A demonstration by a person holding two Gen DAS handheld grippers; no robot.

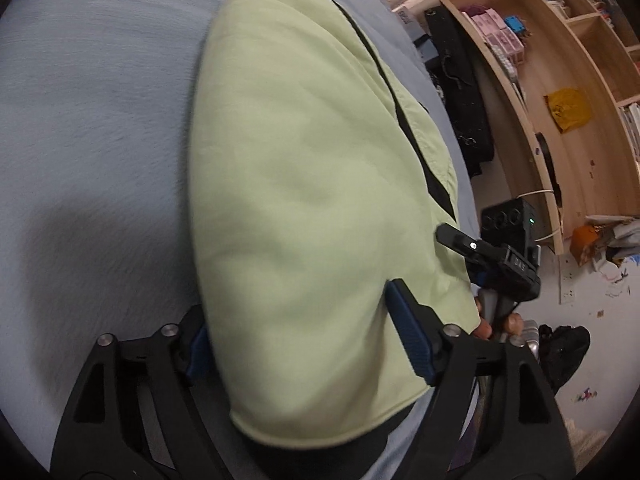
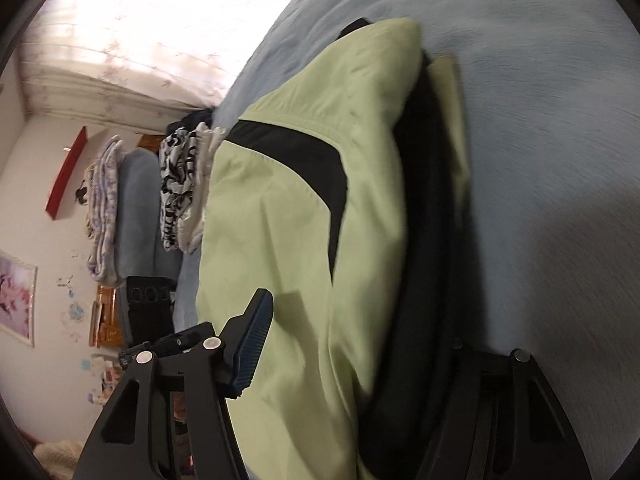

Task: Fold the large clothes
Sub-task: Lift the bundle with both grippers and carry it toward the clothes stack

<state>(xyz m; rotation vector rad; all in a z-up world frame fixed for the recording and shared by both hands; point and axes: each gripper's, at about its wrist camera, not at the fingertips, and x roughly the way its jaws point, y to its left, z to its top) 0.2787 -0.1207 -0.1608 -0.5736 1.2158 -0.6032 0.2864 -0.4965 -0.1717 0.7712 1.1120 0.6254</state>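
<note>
A pale green jacket point(image 1: 304, 184) with black trim lies folded on a blue-grey bed sheet point(image 1: 88, 128). My left gripper point(image 1: 300, 344) is open, its blue-padded fingers point(image 1: 408, 332) straddling the jacket's near end, one on each side. My right gripper point(image 2: 360, 356) is open too, with the jacket point(image 2: 288, 208) and its black lining between the jaws; its left finger point(image 2: 252, 340) shows, its right finger is hidden by cloth. The right gripper also shows in the left wrist view point(image 1: 472, 248) at the jacket's right edge.
A wooden bookshelf point(image 1: 560, 92) stands right of the bed, with dark clothes point(image 1: 464, 92) hanging beside it. Folded clothes and bedding point(image 2: 160, 196) are stacked at the bed's far side under a curtained window point(image 2: 140, 28). The sheet point(image 2: 552, 128) stretches wide.
</note>
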